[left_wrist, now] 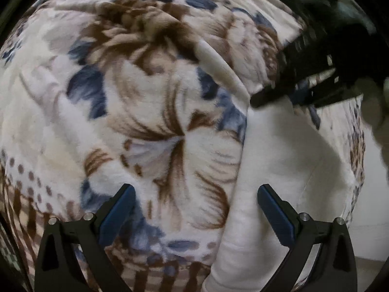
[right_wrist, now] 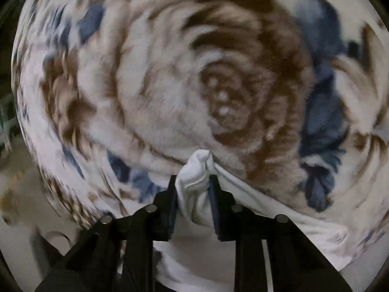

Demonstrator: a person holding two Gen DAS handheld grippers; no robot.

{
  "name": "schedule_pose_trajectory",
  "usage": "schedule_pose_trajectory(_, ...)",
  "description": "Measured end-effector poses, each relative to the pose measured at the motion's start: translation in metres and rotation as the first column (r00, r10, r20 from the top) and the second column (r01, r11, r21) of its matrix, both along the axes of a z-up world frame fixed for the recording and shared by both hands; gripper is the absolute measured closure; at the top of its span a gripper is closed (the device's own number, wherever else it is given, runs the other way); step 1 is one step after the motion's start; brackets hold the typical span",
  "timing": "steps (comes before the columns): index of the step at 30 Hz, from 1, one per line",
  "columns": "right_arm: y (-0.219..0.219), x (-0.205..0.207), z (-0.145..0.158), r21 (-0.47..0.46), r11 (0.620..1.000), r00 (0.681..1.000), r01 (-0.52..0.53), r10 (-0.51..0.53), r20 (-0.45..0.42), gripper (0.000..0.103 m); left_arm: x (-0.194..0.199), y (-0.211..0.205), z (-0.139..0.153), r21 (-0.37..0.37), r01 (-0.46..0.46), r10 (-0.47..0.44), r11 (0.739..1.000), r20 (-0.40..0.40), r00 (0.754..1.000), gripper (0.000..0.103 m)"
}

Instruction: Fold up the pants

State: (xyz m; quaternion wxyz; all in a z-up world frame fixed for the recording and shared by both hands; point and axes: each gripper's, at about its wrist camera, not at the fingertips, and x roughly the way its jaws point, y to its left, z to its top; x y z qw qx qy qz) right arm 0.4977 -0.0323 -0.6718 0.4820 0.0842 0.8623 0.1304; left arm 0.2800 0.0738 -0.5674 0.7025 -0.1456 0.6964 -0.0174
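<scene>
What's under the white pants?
The floral blanket lies under the pants and shows all around them. Whatever is beneath the blanket is covered. The right gripper pinches a bunch of the pants.

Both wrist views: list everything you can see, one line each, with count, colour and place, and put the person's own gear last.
pants: one, white, spread on the blanket at the right of the left wrist view; a bunched part of them sits between the right gripper's fingers in the right wrist view.
blanket: one, cream with brown and blue flowers, fleecy, under everything and filling both views.
floor: pale, blurred, seen past the blanket's edge at lower left of the right wrist view.
left gripper: one, black with blue pads, open, above the blanket beside the pants' edge, holding nothing.
right gripper: one, black, closed on the bunched pants; also seen blurred at upper right of the left wrist view.
</scene>
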Motion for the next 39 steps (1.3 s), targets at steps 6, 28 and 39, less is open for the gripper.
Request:
schedule_pose_trajectory(6,-0.072,-0.004,-0.023,0.096,0.84,0.834,0.534,-0.505,-0.222,0.084,0.0,-0.017,-0.006,-0.046,0.04,-0.04,0.998,0.008,0.999,0.0)
schedule_pose_trajectory(28,-0.292,-0.134,0.044,-0.006,0.879,0.873,0.478,-0.474,0.112,0.032,0.106,-0.073,-0.026,0.009,0.23,-0.229,0.973,-0.044,0.972,0.0)
schedule_pose_trajectory(39,-0.313,-0.167,0.025,0.12,0.824,0.817,0.554,-0.565,0.111,0.029,0.086,-0.059,0.015,-0.066,0.143,-0.144,0.988,-0.015,0.989,0.0)
